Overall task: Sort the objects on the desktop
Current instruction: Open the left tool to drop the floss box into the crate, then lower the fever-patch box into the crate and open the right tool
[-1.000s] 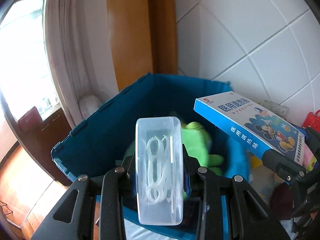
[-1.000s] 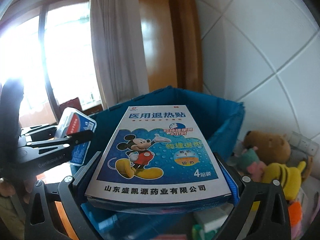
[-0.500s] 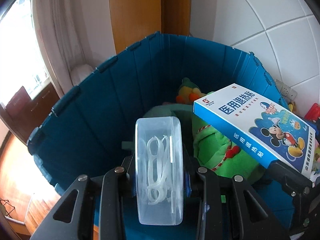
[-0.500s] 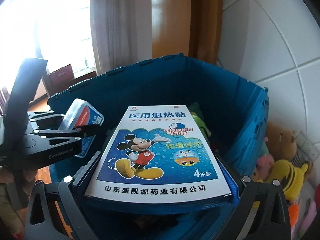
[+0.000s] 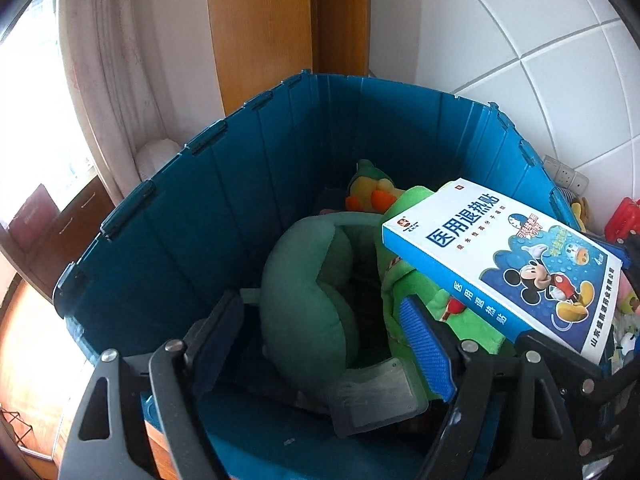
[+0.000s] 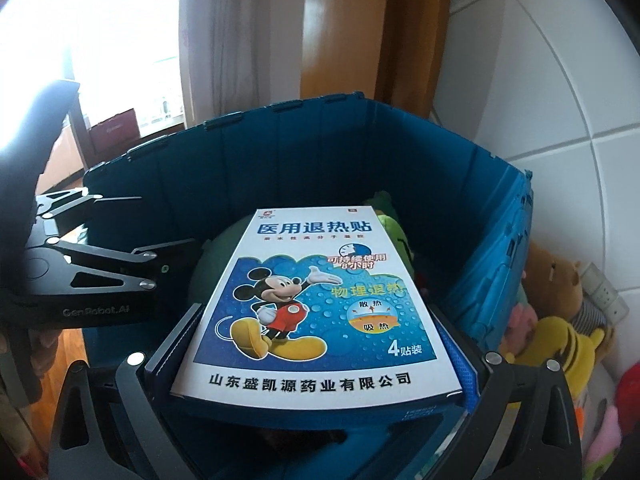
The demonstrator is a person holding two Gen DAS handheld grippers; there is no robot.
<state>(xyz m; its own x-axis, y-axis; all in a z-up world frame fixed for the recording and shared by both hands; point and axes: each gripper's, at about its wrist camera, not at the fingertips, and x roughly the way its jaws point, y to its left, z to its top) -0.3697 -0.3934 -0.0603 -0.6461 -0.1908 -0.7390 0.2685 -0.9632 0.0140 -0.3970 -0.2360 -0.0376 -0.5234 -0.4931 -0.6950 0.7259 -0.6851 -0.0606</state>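
Observation:
My left gripper (image 5: 320, 316) is open and empty above the blue folding crate (image 5: 224, 200). The clear floss-pick box (image 5: 376, 398) lies on the crate's floor below the fingers, beside a green plush cushion (image 5: 308, 292). My right gripper (image 6: 316, 320) is shut on the blue and white Mickey Mouse fever-patch box (image 6: 320, 296) and holds it flat over the crate (image 6: 400, 152). The patch box also shows in the left wrist view (image 5: 504, 264), over green plush toys. The left gripper shows at the left of the right wrist view (image 6: 120, 264).
Green and yellow plush toys (image 5: 372, 196) fill the crate's far side. More plush toys (image 6: 560, 320) lie outside against the white tiled wall (image 6: 540, 80), near a wall socket (image 5: 564, 174). A curtain (image 5: 120, 80) and wooden frame (image 5: 260, 32) stand behind the crate.
My left gripper has opened and let go of the floss-pick box, which now lies in the crate. Both grippers have tilted further down over the crate. The right gripper still holds the patch box.

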